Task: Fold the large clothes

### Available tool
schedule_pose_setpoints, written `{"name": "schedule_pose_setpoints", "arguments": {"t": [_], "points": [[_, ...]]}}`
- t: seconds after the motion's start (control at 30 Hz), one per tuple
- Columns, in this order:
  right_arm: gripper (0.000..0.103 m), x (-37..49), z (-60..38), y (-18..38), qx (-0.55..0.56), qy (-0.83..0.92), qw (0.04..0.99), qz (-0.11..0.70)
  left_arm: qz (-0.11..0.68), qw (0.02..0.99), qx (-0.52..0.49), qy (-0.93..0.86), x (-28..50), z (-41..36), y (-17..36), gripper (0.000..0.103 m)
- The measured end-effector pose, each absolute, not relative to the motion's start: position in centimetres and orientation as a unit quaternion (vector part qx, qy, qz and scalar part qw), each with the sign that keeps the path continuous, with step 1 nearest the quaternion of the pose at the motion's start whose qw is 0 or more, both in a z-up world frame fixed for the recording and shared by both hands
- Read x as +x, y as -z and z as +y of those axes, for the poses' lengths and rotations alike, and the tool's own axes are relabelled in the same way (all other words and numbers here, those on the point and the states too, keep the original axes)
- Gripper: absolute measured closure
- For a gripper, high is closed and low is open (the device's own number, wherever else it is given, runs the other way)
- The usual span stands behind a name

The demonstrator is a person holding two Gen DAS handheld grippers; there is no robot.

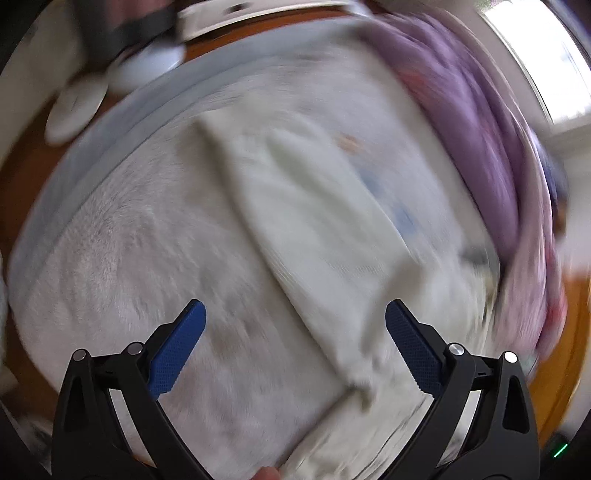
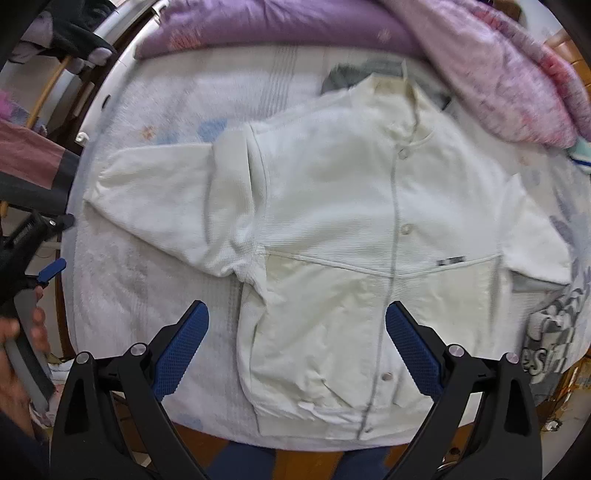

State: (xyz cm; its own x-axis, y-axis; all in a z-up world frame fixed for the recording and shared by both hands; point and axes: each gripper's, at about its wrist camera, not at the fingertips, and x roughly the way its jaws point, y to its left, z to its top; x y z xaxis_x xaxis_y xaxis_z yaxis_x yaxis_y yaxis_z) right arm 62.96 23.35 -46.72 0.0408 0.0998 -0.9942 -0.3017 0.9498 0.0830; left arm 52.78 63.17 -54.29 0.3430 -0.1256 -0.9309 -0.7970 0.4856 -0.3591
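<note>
A cream button-front jacket (image 2: pixel 351 229) lies spread flat on a white fuzzy bed cover (image 2: pixel 122 295), collar toward the far side and hem near the front edge. Its left sleeve (image 2: pixel 155 192) stretches out to the left. My right gripper (image 2: pixel 297 317) hovers open above the jacket's lower front with nothing between its fingers. The left wrist view is blurred: it shows the sleeve (image 1: pixel 314 229) running diagonally across the cover, and my left gripper (image 1: pixel 295 317) open above the sleeve's cuff end. The left gripper (image 2: pixel 51 271) also shows at the far left of the right wrist view, held by a hand.
Purple and pink bedding (image 2: pixel 295 33) is piled along the far side of the bed. A grey patterned cloth (image 2: pixel 554 332) lies at the right. The wooden bed frame (image 2: pixel 295 458) runs along the front edge. White slippers (image 1: pixel 77 107) lie on the floor beyond the bed.
</note>
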Motion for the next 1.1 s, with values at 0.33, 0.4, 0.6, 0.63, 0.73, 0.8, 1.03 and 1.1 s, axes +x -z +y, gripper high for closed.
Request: {"name": "schedule_pose_setpoints", "arguments": {"t": [0.33, 0.4, 0.6, 0.63, 0.73, 0.8, 1.03, 1.1], "points": [[0.01, 66.2, 25.0, 54.7, -0.074, -0.144, 0.685, 0.71, 0.474, 0.665, -0.496, -0.294, 55.3, 72.9, 61.6, 0.023], [0.01, 66.6, 25.0, 55.6, -0.071, -0.142, 0.682, 0.714, 0.468, 0.665, -0.502, -0.294, 55.7, 73.7, 62.4, 0.024], [0.01, 67.7, 25.3, 57.3, -0.067, -0.146, 0.679, 0.717, 0.456, 0.662, -0.526, -0.279, 56.2, 74.6, 63.9, 0.054], [0.01, 67.9, 25.3, 57.4, -0.067, -0.146, 0.679, 0.716, 0.455, 0.668, -0.522, -0.274, 56.5, 74.7, 63.8, 0.072], [0.01, 68.5, 25.3, 58.1, -0.063, -0.147, 0.68, 0.715, 0.461, 0.679, -0.495, -0.284, 57.1, 74.4, 63.1, 0.083], [0.01, 69.0, 25.5, 58.4, -0.059, -0.152, 0.682, 0.713, 0.439, 0.685, -0.5, -0.296, 56.4, 74.2, 61.9, 0.084], [0.049, 71.0, 27.0, 60.0, -0.016, -0.205, 0.687, 0.697, 0.377, 0.721, -0.489, -0.313, 50.8, 73.5, 55.4, 0.084], [0.076, 71.3, 27.7, 61.2, 0.0, -0.227, 0.68, 0.697, 0.366, 0.732, -0.484, -0.309, 49.6, 73.1, 53.8, 0.084]]}}
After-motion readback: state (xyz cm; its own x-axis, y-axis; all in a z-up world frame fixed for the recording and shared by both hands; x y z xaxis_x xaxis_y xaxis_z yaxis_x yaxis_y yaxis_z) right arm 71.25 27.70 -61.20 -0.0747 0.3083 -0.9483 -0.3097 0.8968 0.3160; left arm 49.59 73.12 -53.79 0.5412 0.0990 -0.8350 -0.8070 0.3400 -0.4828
